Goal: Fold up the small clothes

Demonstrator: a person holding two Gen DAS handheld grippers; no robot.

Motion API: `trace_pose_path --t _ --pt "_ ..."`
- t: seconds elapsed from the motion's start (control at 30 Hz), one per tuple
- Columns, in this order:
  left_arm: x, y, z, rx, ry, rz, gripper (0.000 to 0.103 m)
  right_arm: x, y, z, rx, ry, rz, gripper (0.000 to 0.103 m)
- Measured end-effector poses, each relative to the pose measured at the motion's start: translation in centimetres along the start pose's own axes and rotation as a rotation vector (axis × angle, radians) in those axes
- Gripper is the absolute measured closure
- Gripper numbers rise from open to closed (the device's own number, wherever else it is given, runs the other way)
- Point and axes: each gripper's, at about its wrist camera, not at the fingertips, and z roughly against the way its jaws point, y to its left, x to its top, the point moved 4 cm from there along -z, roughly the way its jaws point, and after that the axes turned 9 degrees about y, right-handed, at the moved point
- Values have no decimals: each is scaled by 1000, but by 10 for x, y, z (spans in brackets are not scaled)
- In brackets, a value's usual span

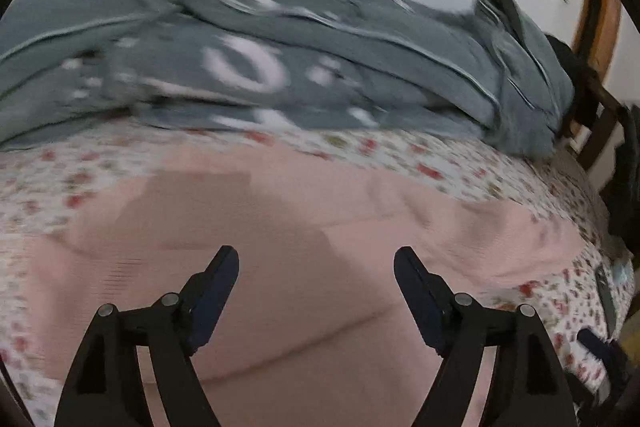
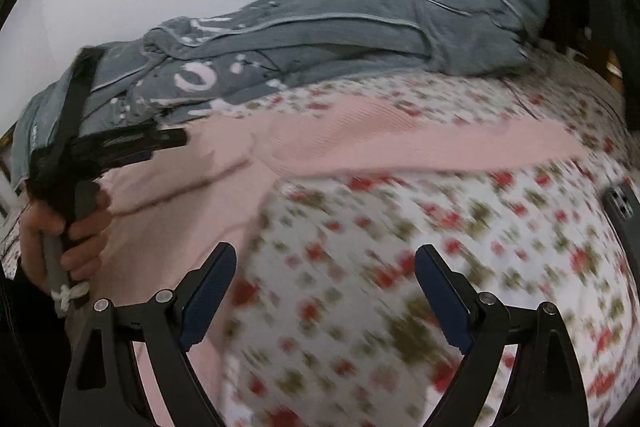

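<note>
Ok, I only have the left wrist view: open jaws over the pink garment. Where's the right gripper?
Observer: The right gripper is open with nothing in it. It is over the floral sheet, at the garment's right edge.
Operator: Is the sleeve on that side folded in?
Observer: No. The sleeve lies stretched out to the right across the sheet.
Operator: And my left gripper, seen from there?
Observer: The left gripper points over the garment's far edge, close to the gray blanket. I cannot tell whether it touches the cloth.
</note>
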Motion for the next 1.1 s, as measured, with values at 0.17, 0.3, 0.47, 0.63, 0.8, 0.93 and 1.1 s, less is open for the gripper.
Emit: trace_pose_path --t 0.17,0.3,0.47,0.63,0.8,0.93,1.1 --pt "-11 92 32 202 -67 69 24 32 37 -31 67 29 56 33" --pt "-27 158 48 310 -93 113 23 56 60 -61 84 70 83 48" --pt "-36 212 41 299 -112 199 23 79 74 -103 56 134 81 57" --pt "-46 226 21 230 -100 228 23 87 78 -142 52 228 56 71" --pt "-50 228 21 159 -110 238 23 87 80 -149 74 193 38 94" --pt "-52 223 30 119 -130 228 23 92 70 -117 138 73 12 96" --pt "-50 203 35 105 -133 166 23 85 53 -98 69 39 6 96"
